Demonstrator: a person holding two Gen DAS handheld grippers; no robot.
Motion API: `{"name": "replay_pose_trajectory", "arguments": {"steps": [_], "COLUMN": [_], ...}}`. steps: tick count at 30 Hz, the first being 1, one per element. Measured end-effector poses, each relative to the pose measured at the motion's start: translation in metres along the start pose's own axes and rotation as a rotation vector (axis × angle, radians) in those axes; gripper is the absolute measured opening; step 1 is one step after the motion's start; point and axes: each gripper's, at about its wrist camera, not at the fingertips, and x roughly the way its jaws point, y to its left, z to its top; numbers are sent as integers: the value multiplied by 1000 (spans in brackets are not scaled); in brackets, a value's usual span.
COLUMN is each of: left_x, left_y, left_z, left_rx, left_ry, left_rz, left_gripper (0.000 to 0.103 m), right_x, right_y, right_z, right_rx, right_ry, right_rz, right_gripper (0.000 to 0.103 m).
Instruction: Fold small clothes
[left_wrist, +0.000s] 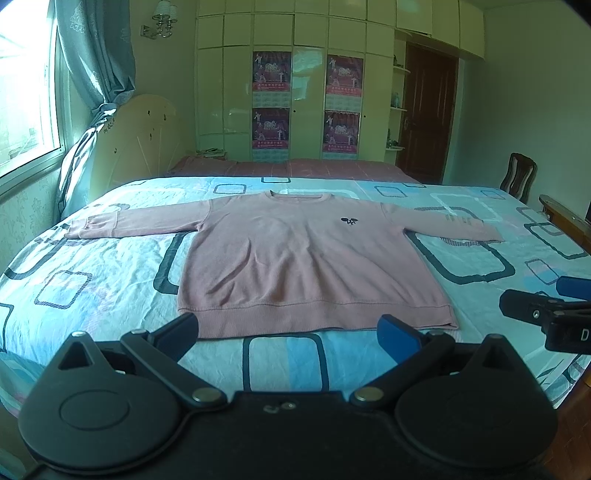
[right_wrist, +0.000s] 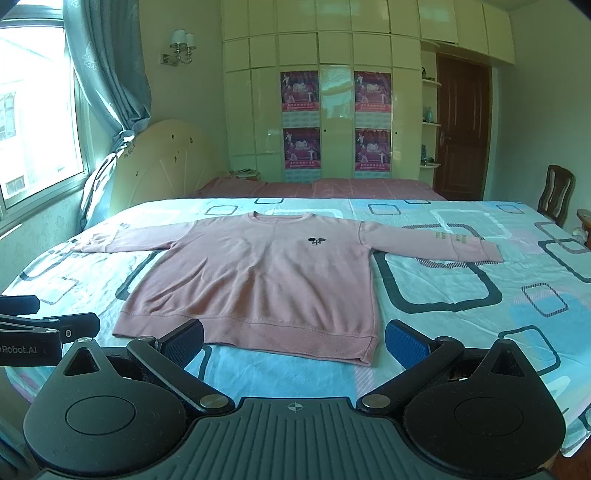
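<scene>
- Pink sweater (left_wrist: 310, 258) lies flat, front up, on the bed (left_wrist: 110, 266), both sleeves spread out, hem nearest the camera, collar at 12 o'clock.
- Left wrist view: left gripper (left_wrist: 291, 332) hovers just short of the hem, jaws wide apart, nothing between them. Left sleeve cuff (left_wrist: 79, 229) sits at 10 o'clock, right sleeve cuff (left_wrist: 487, 234) at 2 o'clock. Right gripper (left_wrist: 532, 308) pokes in at 3 o'clock; can't tell its jaw state from this view.
- Right wrist view: right gripper (right_wrist: 295, 339) over the hem's right corner (right_wrist: 365, 354), jaws wide apart and empty. Sweater fills the centre, small dark logo (right_wrist: 316, 240) on the chest. Left gripper (right_wrist: 55, 325) shows at 9 o'clock.
- Handling guess: soft, light knit, floppy, will sag and drag on the wrinkled sheet; not fragile, not slippery.
- Grab points, my call: pinch a cuff or the sleeve near the shoulder seam to fold the sleeves in first, then take the ribbed hem corners, thicker and easier to pinch.
- No fold done yet; task at the start.
</scene>
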Motion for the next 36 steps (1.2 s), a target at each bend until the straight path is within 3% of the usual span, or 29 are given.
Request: {"name": "replay_pose_trajectory", "arguments": {"steps": [36], "left_x": [5], "left_y": [-7], "left_z": [2], "left_rx": [13], "left_ry": [0], "left_rz": [13], "left_gripper": [102], "right_x": [2], "right_y": [-10], "right_z": [0], "right_rx": [2], "right_ry": [3], "right_rz": [13], "right_gripper": [103]}}
